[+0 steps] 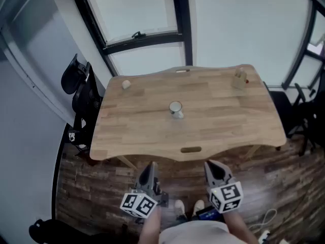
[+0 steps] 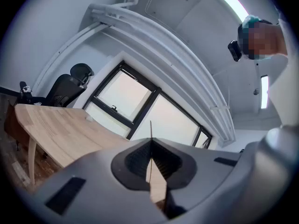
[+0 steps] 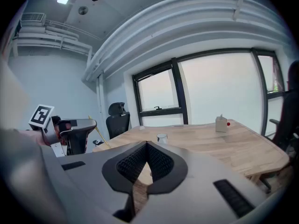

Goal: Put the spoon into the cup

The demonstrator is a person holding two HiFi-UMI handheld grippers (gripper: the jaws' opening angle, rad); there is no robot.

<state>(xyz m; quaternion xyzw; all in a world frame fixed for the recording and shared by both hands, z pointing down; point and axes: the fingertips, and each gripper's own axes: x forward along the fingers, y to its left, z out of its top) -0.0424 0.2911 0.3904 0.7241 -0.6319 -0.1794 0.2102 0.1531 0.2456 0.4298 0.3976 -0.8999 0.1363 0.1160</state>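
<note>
Standing on the table (image 1: 228, 121), the cup (image 1: 175, 109) looks empty; left claw (image 2: 150, 143) clamps the spoon (image 2: 150, 129), right claw (image 3: 146, 145) closed, empty.

Yellowish spoon (image 3: 99, 131), light wooden table (image 3: 243, 146)

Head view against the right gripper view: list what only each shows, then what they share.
Only the head view: the person's pale shoes and an oval slot at the near edge of the light wooden table. Only the right gripper view: a thin yellowish stick, perhaps the spoon, held in the left gripper. Both: the table, small pale cup, pale box with a red knob, black office chair.
</note>
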